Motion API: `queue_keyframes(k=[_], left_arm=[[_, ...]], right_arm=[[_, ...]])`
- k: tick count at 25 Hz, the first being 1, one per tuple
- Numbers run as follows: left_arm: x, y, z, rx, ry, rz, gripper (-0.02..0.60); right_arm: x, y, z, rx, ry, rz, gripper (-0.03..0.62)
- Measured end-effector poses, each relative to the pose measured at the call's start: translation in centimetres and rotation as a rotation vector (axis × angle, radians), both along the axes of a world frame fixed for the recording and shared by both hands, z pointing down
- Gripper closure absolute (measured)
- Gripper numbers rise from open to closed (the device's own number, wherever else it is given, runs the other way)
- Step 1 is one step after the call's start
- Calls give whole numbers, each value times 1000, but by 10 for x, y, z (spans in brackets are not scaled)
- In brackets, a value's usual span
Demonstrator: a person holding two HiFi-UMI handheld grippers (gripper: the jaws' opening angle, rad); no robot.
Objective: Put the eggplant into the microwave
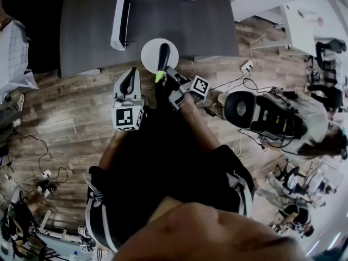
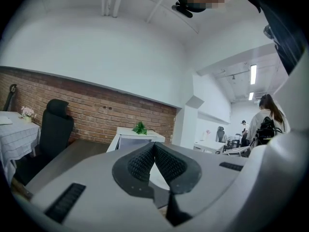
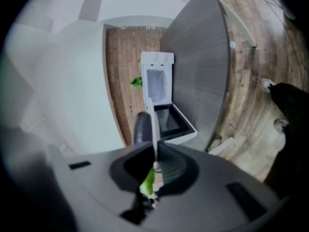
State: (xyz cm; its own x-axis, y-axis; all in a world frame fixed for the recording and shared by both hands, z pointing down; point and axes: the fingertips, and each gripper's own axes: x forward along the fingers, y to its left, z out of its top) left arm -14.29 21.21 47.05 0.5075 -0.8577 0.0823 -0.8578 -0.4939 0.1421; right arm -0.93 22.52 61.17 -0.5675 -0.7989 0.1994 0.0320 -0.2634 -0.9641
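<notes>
A dark purple eggplant (image 1: 163, 56) with a green stem lies on a white plate (image 1: 149, 53) held out in front of the grey table (image 1: 92, 26). My right gripper (image 1: 166, 72) is shut on the plate's near rim. In the right gripper view the plate (image 3: 151, 120) shows edge-on between the jaws (image 3: 154, 163), with the eggplant (image 3: 142, 127) beside it. Beyond it, the white microwave (image 3: 157, 88) stands on the table with its door (image 3: 171, 122) swung open. My left gripper (image 1: 129, 79) hovers left of the plate, pads together (image 2: 154, 146), holding nothing. It faces the microwave (image 2: 137, 140).
A black office chair (image 2: 53, 129) and a cloth-covered table (image 2: 9, 129) stand left along the brick wall. A small green plant (image 2: 140, 127) sits on top of the microwave. Cables and a power strip (image 1: 247, 67) lie on the wood floor by black equipment (image 1: 261, 113). A person (image 2: 265, 120) stands far right.
</notes>
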Motion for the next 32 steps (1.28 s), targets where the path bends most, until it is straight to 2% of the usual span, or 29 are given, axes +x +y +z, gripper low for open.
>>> queue_keyframes(k=[7, 14, 25, 32], left_arm=[[22, -37, -3, 0, 15, -20, 546], [51, -89, 0, 1, -20, -49, 546], [100, -161, 0, -27, -24, -139, 546], [124, -189, -9, -24, -14, -206, 546]], right_arm=[[15, -40, -2, 4, 10, -32, 554], [38, -93, -3, 8, 4, -82, 553], [82, -168, 2, -1, 4, -185, 554], [105, -205, 9, -7, 15, -246, 553]])
